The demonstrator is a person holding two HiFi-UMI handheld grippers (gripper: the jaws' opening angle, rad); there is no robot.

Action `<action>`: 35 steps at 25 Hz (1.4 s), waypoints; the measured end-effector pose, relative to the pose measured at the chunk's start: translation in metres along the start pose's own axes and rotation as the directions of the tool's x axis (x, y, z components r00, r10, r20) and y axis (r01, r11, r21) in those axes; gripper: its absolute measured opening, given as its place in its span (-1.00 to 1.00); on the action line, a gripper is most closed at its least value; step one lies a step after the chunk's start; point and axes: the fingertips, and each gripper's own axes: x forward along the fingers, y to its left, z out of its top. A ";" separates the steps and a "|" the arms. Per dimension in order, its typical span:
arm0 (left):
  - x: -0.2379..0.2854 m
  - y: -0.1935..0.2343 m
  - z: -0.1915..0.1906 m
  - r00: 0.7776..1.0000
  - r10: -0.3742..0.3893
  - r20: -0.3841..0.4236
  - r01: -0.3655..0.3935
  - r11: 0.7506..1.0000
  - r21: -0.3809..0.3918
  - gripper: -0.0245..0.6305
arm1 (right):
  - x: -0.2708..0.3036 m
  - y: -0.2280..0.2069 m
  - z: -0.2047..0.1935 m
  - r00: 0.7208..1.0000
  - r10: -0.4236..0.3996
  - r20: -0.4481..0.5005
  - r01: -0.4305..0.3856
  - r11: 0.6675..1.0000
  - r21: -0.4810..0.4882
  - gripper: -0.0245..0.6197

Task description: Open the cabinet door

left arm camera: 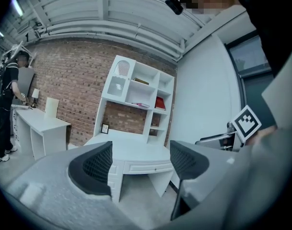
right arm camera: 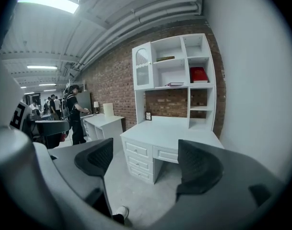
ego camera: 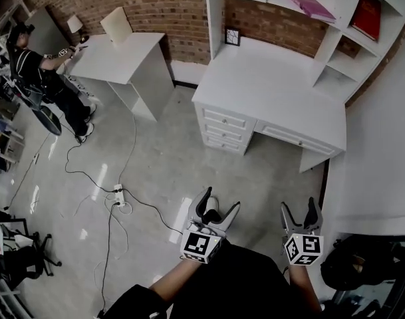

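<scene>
I have both tools low and close to the body, over the grey floor. The left tool has its jaws spread wide, with nothing between them; the right tool, just beside it, is spread the same way and also carries nothing. Ahead of both tools, well apart from them, stands the white worktop with 3 drawers stacked under its left end and a white hutch rising from its back edge against the brick wall. The cabinet door, arched and glazed, sits closed at the hutch's upper left, above and beyond the left tool's line. To its right, open shelves carry a red book and a flat pink book. A small picture frame stands on the worktop below the door. Far to the left of the left tool, a person stands at a second white worktop, and a cable with a power strip trails across the floor.
</scene>
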 end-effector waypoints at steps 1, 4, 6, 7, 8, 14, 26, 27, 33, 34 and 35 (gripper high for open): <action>0.006 0.013 0.005 1.000 0.003 0.003 -0.003 1.000 -0.001 0.17 | 0.011 0.002 0.009 1.000 -0.005 -0.001 0.005 1.000 -0.002 0.34; 0.026 0.053 0.027 1.000 0.008 0.019 -0.009 1.000 0.013 0.17 | 0.046 0.011 0.033 1.000 -0.013 -0.003 0.013 1.000 -0.014 0.33; 0.042 0.079 0.038 1.000 0.010 0.026 -0.010 1.000 0.018 0.17 | 0.070 0.019 0.045 1.000 -0.012 -0.006 0.012 1.000 -0.021 0.33; 0.051 0.091 0.042 1.000 0.010 0.028 -0.010 1.000 0.017 0.17 | 0.082 0.022 0.049 1.000 -0.011 -0.010 0.011 1.000 -0.027 0.33; 0.059 0.101 0.045 1.000 0.009 0.028 -0.009 1.000 0.016 0.17 | 0.093 0.027 0.053 1.000 -0.009 -0.015 0.009 0.999 -0.034 0.33; 0.100 0.153 0.061 0.999 -0.013 0.029 0.013 1.000 0.001 0.17 | 0.155 0.046 0.077 0.999 -0.007 -0.036 0.005 0.999 -0.038 0.33; 0.152 0.238 0.073 0.998 -0.058 0.023 0.059 0.998 -0.011 0.17 | 0.233 0.057 0.105 0.993 -0.106 -0.059 0.103 0.993 -0.053 0.33; 0.154 0.242 0.072 0.998 -0.058 0.020 0.059 0.998 -0.011 0.17 | 0.236 0.060 0.103 0.992 -0.104 -0.071 0.101 0.994 -0.049 0.33; 0.160 0.252 0.070 0.999 -0.038 0.017 0.038 0.999 -0.019 0.17 | 0.240 0.066 0.097 0.991 -0.090 -0.102 0.083 0.994 -0.064 0.33; 0.160 0.253 0.068 0.999 -0.035 0.014 0.035 0.999 -0.020 0.17 | 0.240 0.066 0.095 0.991 -0.086 -0.105 0.080 0.995 -0.064 0.33; 0.160 0.254 0.066 0.999 -0.032 0.010 0.032 0.999 -0.023 0.17 | 0.240 0.066 0.091 0.990 -0.084 -0.110 0.078 0.995 -0.061 0.33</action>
